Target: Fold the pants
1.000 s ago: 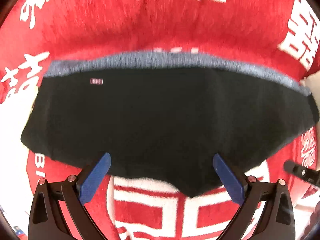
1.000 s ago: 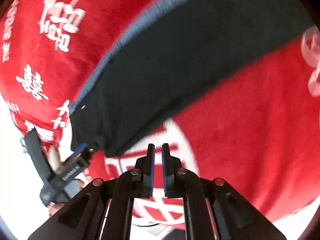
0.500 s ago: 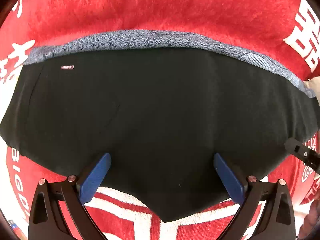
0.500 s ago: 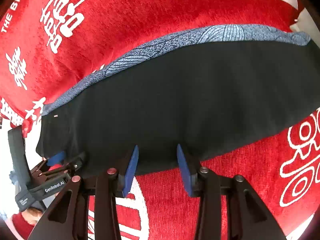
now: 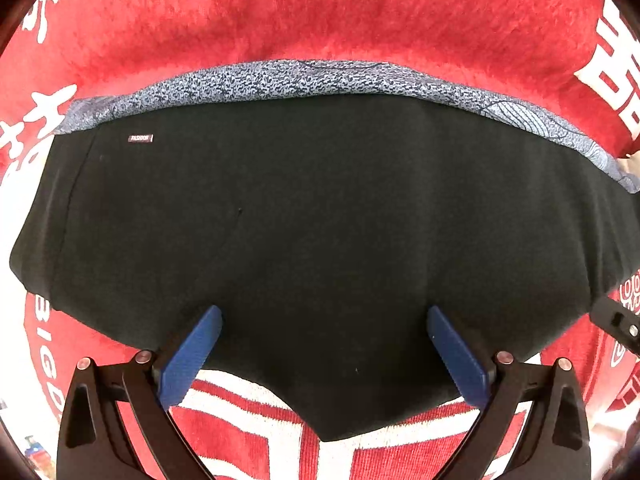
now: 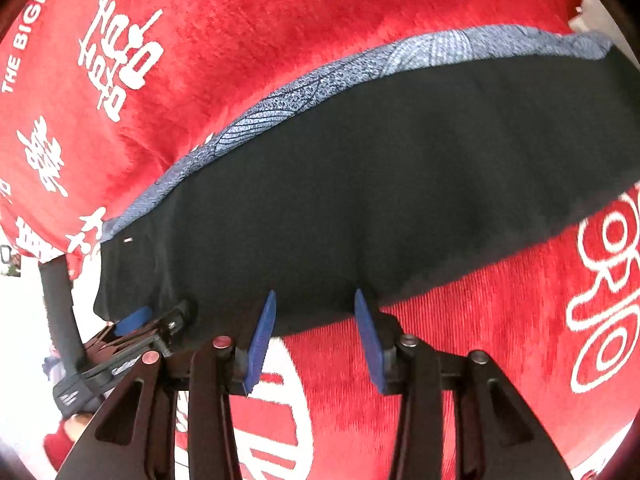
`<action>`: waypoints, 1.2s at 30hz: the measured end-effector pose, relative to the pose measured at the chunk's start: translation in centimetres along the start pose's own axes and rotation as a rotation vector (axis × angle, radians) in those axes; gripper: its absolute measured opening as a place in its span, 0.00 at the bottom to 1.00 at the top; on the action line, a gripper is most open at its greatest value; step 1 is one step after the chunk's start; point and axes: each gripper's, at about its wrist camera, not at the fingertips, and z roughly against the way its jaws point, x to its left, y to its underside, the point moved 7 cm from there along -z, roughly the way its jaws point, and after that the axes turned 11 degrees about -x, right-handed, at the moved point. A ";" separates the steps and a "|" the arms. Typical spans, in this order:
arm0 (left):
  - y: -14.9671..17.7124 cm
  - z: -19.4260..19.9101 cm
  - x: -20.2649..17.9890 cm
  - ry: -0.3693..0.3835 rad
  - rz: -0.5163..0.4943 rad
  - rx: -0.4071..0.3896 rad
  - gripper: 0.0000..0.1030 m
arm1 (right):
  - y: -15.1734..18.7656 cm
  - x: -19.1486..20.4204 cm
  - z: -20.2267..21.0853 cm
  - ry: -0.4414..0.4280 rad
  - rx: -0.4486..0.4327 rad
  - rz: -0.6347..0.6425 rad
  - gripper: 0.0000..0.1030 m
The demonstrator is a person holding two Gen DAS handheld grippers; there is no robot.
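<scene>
On the red blanket the black pants lie flat. My left gripper and right gripper are both spread apart, holding nothing. Next I must pinch the near edge to fold.

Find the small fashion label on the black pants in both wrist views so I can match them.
Left wrist: label upper left, just below the blue-grey patterned band.
Right wrist: label far left, tiny pale mark.
Shared landmark: that patterned band along the pants' far edge.
</scene>
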 end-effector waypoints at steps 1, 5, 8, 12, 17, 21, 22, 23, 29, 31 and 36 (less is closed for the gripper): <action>0.0 0.0 0.0 -0.006 -0.006 -0.001 1.00 | 0.2 -0.2 0.3 -0.002 0.003 -0.012 0.48; -0.4 0.2 -0.6 -0.027 -0.021 -0.003 1.00 | 1.0 -1.2 1.6 -0.019 0.005 -0.027 0.51; 0.4 1.3 -0.9 -0.045 -0.023 -0.009 1.00 | 1.7 -2.3 2.5 -0.028 0.018 -0.036 0.52; 0.4 1.3 -1.7 -0.055 -0.022 -0.007 1.00 | 2.5 -4.3 3.5 -0.032 0.022 -0.085 0.52; 0.3 2.9 -2.3 -0.099 -0.054 0.017 1.00 | 3.0 -7.0 4.9 -0.073 -0.009 -0.193 0.59; -0.4 5.4 -6.3 -0.034 -0.091 -0.018 1.00 | 3.1 -10.0 6.4 -0.090 -0.040 -0.300 0.61; -0.6 5.9 -7.2 -0.022 -0.103 -0.027 1.00 | 2.9 -10.9 6.8 -0.090 -0.056 -0.325 0.61; -0.6 6.3 -8.4 -0.008 -0.116 -0.035 1.00 | 2.6 -11.8 7.3 -0.090 -0.077 -0.353 0.61; -1.8 6.0 -16.8 0.075 -0.149 -0.044 1.00 | -0.4 -16.3 9.2 -0.068 -0.206 -0.463 0.61; -2.4 5.7 -19.3 0.082 -0.155 -0.051 1.00 | -1.5 -17.8 9.7 -0.056 -0.247 -0.485 0.61; -5.7 4.6 -22.5 0.050 -0.184 -0.108 1.00 | -3.8 -18.9 10.0 -0.029 -0.268 -0.446 0.61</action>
